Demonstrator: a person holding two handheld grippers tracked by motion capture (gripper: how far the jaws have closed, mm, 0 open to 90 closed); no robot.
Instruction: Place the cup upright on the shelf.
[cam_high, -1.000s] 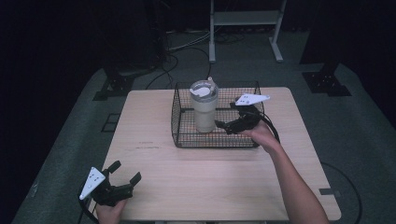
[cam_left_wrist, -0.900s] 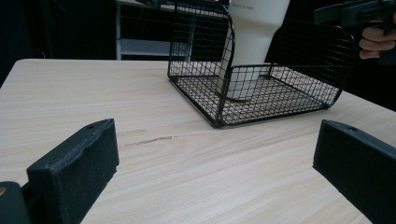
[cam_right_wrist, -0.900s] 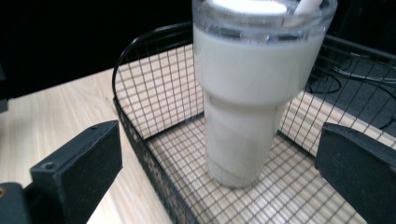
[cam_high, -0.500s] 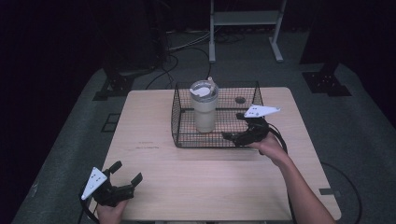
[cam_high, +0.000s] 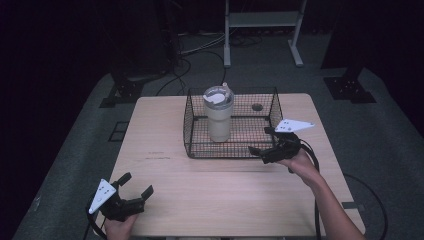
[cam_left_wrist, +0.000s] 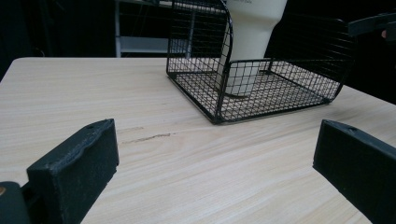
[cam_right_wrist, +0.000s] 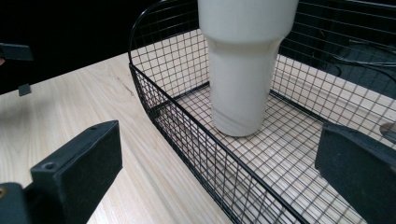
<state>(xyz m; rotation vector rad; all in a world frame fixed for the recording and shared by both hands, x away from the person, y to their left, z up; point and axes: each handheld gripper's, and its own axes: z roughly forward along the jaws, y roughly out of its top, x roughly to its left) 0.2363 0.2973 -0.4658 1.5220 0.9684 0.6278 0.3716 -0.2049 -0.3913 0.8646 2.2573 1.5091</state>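
A cream tumbler (cam_high: 219, 115) stands in a black wire-grid basket (cam_high: 194, 131) on pale woodgrain table (cam_high: 165, 140).

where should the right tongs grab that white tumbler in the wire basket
Grip the tumbler on its narrower lower body, coming over the basket near wall. It stands upright, and the right tongs sit open at that side already.

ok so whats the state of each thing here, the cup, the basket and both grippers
tumbler: upright in the basket, lid on
wire basket: right way up on the table, open top
right gripper: open, empty, at the basket's near right corner
left gripper: open, empty, low over the table's near left corner
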